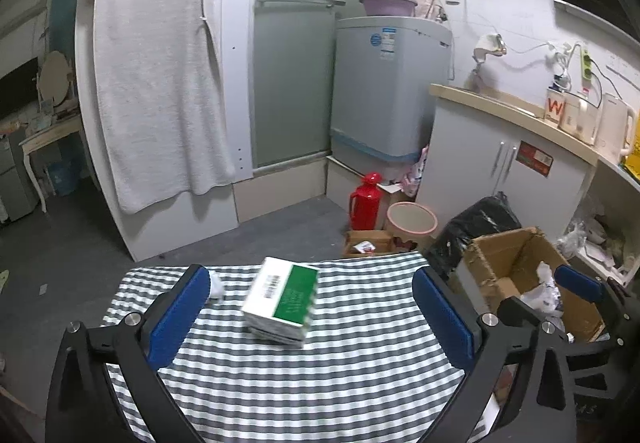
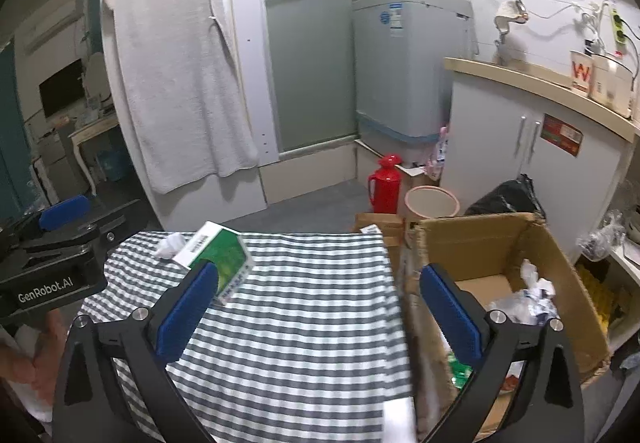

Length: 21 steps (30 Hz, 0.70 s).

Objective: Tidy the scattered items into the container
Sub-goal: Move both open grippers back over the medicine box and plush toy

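Nearest to me were my own tools: the left gripper (image 1: pixel 312 317), black-framed with blue pads, stood spread as wide as it goes with nothing between its pads, and the right gripper (image 2: pixel 318 313) was just as wide and just as empty. Under both lay the grey-and-white striped tablecloth (image 1: pixel 340 371). Ahead of the left gripper, almost centred between its fingers but a little beyond the tips, sat the green-and-white rectangular carton pack (image 1: pixel 282 301), lying flat and turned slightly askew to my line of approach. From the right gripper it lay ahead and to the left, partly hidden behind the left finger. Just beyond my left gripper's left fingertip rested a small crumpled white paper wad (image 1: pixel 216 285). The open brown cardboard box (image 2: pixel 504 255) stood off the cloth's right edge, directly ahead of the right gripper's right finger, already holding crumpled white wrappers (image 2: pixel 532 299). I judged the pack to be stiff-sided and moderately light, probably several small cartons bundled in a smooth film that might slip, so I would have taken it across its narrower width, pads flat on the two long sides near the middle, squeezing firmly without crushing. It looked narrow enough for my open jaws. The paper wad I took to be nearly weightless and soft. It would compress under any pinch, so a plain closing across its bulk should have sufficed.
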Motion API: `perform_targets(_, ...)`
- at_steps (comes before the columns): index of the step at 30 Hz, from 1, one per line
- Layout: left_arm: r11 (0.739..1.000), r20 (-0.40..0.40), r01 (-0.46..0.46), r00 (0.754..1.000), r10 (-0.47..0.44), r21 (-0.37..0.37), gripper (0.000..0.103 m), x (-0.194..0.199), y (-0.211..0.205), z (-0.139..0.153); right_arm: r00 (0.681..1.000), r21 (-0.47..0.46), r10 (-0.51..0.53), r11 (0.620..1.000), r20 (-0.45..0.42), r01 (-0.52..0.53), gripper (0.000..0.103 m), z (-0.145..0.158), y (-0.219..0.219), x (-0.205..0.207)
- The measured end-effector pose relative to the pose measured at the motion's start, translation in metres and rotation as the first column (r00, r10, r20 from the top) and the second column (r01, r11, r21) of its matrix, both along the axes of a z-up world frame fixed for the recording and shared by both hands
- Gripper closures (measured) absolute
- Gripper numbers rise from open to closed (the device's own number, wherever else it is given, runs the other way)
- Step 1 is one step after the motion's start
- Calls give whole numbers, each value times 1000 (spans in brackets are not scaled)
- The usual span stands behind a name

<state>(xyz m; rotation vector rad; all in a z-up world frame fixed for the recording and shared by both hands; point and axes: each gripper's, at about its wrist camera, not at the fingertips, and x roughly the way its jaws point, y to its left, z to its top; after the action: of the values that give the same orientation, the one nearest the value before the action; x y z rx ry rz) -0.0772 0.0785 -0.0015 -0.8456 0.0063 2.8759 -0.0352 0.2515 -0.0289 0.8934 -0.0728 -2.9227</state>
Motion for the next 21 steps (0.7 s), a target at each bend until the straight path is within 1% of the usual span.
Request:
perform_targets(6, 999, 14, -35, 999, 35, -2, 0, -6, -28, -6, 999, -20, 37, 999, 22, -37, 0, -7, -23, -12)
perform_targets(21, 995, 49, -102, 994, 102, -10, 0, -31, -79, -25, 994, 0, 91, 996, 64, -91, 0, -30, -68, -40)
